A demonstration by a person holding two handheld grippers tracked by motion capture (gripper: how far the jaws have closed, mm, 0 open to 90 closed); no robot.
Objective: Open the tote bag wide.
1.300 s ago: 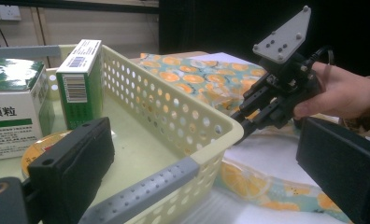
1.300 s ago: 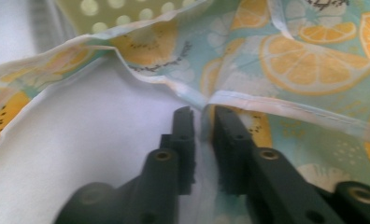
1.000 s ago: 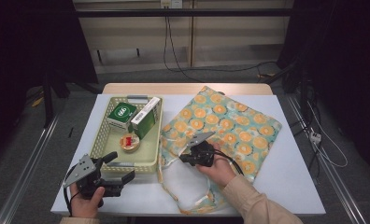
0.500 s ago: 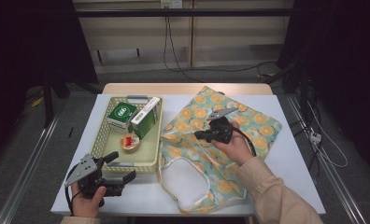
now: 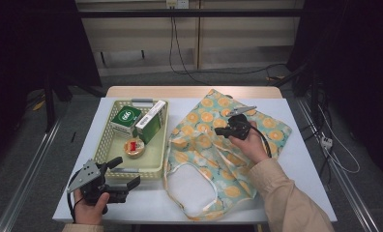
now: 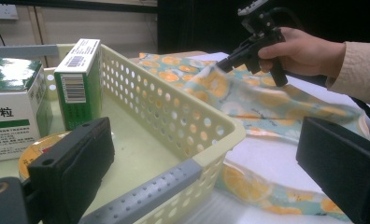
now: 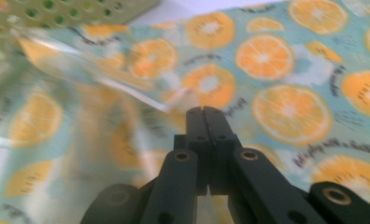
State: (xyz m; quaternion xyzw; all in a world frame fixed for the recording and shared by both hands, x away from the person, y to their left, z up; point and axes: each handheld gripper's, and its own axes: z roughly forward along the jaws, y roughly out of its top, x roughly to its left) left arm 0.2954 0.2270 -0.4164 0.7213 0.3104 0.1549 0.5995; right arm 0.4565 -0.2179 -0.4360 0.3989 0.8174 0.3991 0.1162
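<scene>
High view: right gripper [image 5: 227,126] pinching orange-print bag [image 5: 272,128] edge beside basket [image 5: 102,147], lifting it; left gripper view: left gripper [image 6: 206,163] jaws apart at basket rim; right gripper view: jaws together on fabric, next prob open bag mouth w/ left

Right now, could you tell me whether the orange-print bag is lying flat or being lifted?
Partly lifted: the right gripper, shut on the bag, holds a fold of it above the table; the rest lies spread out.
</scene>
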